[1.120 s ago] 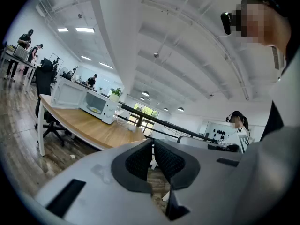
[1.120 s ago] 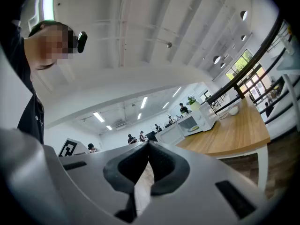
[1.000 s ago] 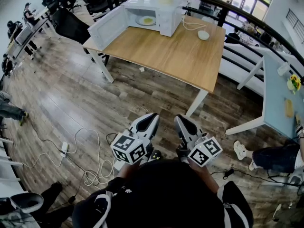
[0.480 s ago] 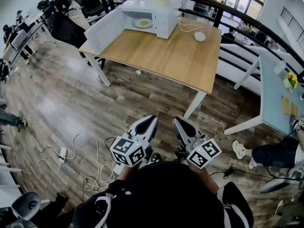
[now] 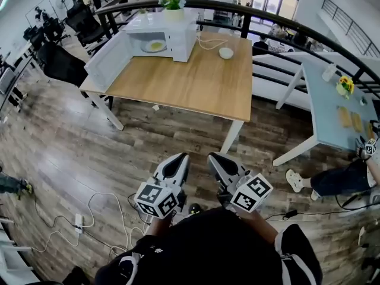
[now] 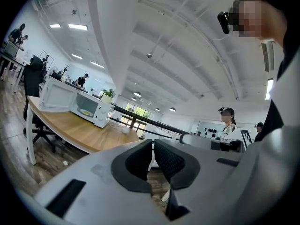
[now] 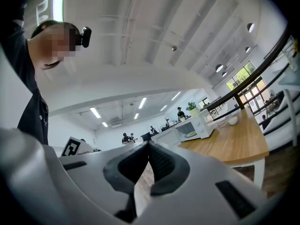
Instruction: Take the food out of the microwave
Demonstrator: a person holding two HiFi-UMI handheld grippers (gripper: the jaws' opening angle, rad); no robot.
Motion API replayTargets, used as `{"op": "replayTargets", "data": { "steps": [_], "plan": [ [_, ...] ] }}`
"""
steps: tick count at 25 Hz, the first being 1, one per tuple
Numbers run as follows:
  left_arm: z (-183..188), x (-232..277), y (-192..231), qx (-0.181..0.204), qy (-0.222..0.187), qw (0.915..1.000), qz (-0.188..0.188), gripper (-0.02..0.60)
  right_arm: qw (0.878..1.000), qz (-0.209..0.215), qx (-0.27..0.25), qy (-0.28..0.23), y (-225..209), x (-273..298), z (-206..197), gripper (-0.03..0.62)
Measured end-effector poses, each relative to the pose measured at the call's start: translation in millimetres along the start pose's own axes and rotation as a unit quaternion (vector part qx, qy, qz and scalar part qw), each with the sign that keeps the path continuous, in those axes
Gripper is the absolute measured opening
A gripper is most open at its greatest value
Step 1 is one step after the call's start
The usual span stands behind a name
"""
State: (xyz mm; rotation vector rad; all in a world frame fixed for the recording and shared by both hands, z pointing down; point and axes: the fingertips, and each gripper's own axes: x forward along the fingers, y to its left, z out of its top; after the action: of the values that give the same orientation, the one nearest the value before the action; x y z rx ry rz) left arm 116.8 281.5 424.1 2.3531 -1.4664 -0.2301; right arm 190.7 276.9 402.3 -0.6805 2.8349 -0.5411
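Observation:
A white microwave (image 5: 163, 33) stands at the far left corner of the wooden table (image 5: 190, 79), with its door (image 5: 108, 53) swung open to the left. Inside lies a plate with yellow food (image 5: 156, 45). Both grippers hover low in front of me over the wooden floor, well short of the table. My left gripper (image 5: 180, 158) and right gripper (image 5: 214, 158) are side by side, both shut and empty. The microwave (image 6: 83, 108) and food (image 6: 86, 112) show far off beyond the left gripper (image 6: 153, 150). The right gripper (image 7: 148, 147) sees the microwave (image 7: 199, 124) too.
A potted plant (image 5: 173, 3) sits on the microwave, and a white bowl (image 5: 225, 53) with a cord lies beside it. A white table (image 5: 332, 120) and a seated person (image 5: 338, 180) are at the right. Cables (image 5: 89, 209) trail on the floor at left; a railing (image 5: 267, 10) runs behind.
The head view has swung, so the table and microwave now sit further left and a bit lower in the picture. Both grippers stay shut, side by side, in the same hold.

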Motion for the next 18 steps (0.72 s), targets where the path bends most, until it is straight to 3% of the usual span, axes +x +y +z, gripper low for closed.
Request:
{"op": "replayTargets", "data": {
  "steps": [8,12,18],
  "plan": [
    [54,20,9,0.062,-0.043,0.9966,-0.033,0.025,0.994,-0.036,-0.101,-0.028,-13,12,63,0.002],
    [68,26,5,0.078,-0.050,0.9946,-0.048,0.026,0.991,-0.049,-0.116,-0.033,-10,15,76,0.002],
    [59,21,-3,0.069,-0.044,0.9945,-0.065,0.026,0.990,-0.055,-0.124,-0.026,0,13,69,0.002]
  ]
}}
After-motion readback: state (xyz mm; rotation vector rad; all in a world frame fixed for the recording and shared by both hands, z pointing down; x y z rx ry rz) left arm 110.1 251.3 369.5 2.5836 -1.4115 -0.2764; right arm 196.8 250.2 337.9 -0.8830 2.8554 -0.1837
